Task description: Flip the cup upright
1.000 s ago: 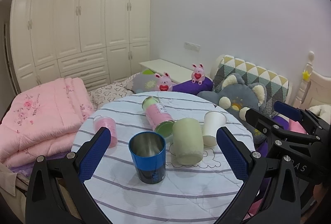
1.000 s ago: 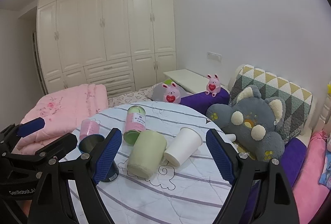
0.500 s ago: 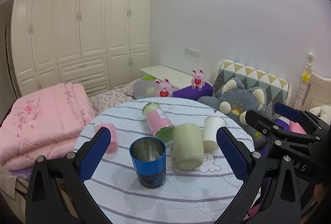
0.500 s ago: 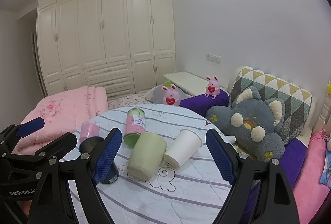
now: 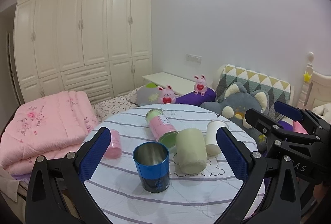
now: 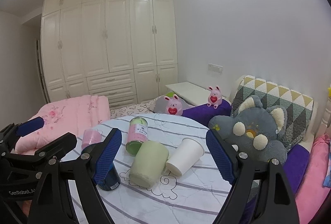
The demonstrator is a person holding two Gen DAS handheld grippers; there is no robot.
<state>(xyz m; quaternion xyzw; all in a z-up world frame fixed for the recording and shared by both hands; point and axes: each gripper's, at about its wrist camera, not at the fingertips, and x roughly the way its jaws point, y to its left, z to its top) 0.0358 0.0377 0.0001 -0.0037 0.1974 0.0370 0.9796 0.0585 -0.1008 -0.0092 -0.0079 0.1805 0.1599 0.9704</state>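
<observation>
On the round striped table (image 5: 186, 199) a blue metal cup (image 5: 152, 166) stands upright, mouth up; in the right wrist view (image 6: 109, 178) it is partly hidden by a finger. A pale green cup (image 5: 191, 150) (image 6: 149, 162) lies on its side. A white paper cup (image 5: 214, 136) (image 6: 185, 156) lies on its side beside it. A pink-and-green canister (image 5: 162, 127) (image 6: 137, 136) lies behind them. A small pink cup (image 5: 113, 144) (image 6: 91, 138) sits at the left. My left gripper (image 5: 161, 156) is open and empty, held back above the blue cup. My right gripper (image 6: 164, 154) is open and empty, above the green and white cups.
The table stands on a bed. A folded pink quilt (image 5: 45, 120) lies left. A grey plush cushion (image 6: 256, 133), purple pillows (image 6: 206, 110) and two pink bunny toys (image 5: 166, 95) lie behind and right. White wardrobes (image 5: 82, 37) fill the back wall.
Both views have tilted up and drawn back a little, so the table and cups sit lower in frame. No cup has moved. Both grippers stay open.
</observation>
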